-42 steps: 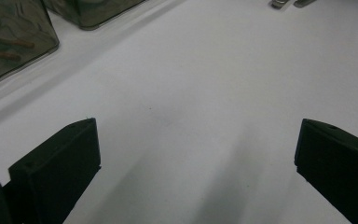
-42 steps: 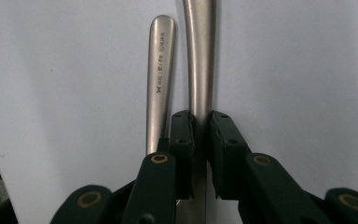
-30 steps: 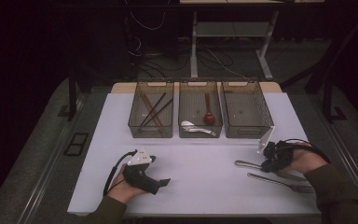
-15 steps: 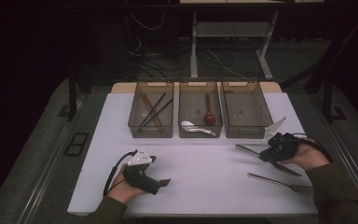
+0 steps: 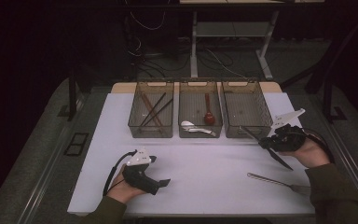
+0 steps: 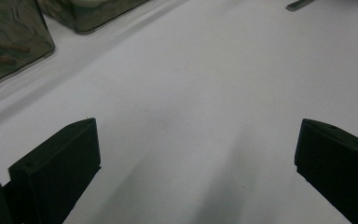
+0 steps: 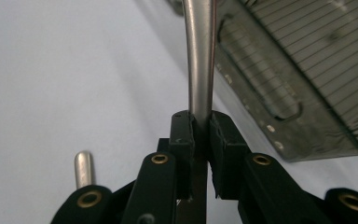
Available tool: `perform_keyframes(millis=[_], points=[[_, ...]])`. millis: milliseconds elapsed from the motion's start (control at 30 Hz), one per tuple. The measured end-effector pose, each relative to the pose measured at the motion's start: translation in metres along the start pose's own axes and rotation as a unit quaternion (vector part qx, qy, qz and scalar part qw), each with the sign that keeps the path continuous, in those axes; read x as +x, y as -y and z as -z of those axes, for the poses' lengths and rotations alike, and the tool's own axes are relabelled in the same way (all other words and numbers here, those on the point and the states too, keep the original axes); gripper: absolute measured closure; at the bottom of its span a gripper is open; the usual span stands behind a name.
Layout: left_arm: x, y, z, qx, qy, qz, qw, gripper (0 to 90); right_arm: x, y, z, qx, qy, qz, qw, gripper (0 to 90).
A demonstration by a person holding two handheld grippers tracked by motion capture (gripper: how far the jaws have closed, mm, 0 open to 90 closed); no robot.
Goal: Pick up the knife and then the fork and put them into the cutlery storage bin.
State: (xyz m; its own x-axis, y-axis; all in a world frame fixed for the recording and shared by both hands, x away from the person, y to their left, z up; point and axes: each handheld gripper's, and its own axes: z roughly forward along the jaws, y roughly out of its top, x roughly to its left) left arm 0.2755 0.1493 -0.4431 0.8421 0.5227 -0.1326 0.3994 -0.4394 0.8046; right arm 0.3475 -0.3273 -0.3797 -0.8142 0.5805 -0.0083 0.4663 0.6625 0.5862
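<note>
We read the work in hand as sorting cutlery into the three clear bins at the middle of the high view. The right gripper [image 5: 266, 143], at the right of that frame, is clenched on a metal utensil [image 5: 261, 141] and carries it clear of the tabletop [image 5: 205, 163], just beside the near right corner of the right-hand bin [image 5: 246, 111]. In the right gripper view the utensil's shiny handle [image 7: 199, 60] runs straight up from between the closed jaws, pinched squarely, with the bin wall [image 7: 298, 74] close at the upper right. Which end is a blade or tines we cannot tell.

The next move, as we judge it, calls for lifting the utensil over the bin's rim, lowering it so it lies along the bin's length, and only then releasing (a long handle could catch on the rim if it comes in tilted).

A second utensil [image 5: 279, 182] lies flat on the tabletop at the lower right, near the person's right forearm. The left gripper [image 5: 164, 183] rests at the lower left with its jaws standing wide apart over bare tabletop, grasping nothing. The middle bin [image 5: 199, 112] holds spoons, and the left bin [image 5: 151, 112] holds chopsticks.
</note>
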Motion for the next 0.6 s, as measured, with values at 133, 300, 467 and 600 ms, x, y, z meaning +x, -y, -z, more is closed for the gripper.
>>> perform_keyframes(millis=[133,300,467,600], points=[[0.0,0.0,0.0,-0.002,0.002,0.0,1.0,0.0,-0.002,-0.001,0.003,-0.021,0.009,-0.014,0.9996,80.3],[0.0,0.0,0.0,-0.002,0.005,-0.002,1.0,0.0,-0.006,-0.003,0.009,-0.053,0.015,-0.033,0.9979,80.3],[0.001,0.001,0.0,-0.005,0.006,0.0,1.0,0.0,-0.009,-0.005,0.012,-0.084,0.024,-0.055,0.9946,80.2],[0.001,0.001,0.0,-0.007,0.006,0.001,1.0,0.0,-0.01,-0.006,0.015,-0.104,0.026,-0.071,0.9917,80.2]])
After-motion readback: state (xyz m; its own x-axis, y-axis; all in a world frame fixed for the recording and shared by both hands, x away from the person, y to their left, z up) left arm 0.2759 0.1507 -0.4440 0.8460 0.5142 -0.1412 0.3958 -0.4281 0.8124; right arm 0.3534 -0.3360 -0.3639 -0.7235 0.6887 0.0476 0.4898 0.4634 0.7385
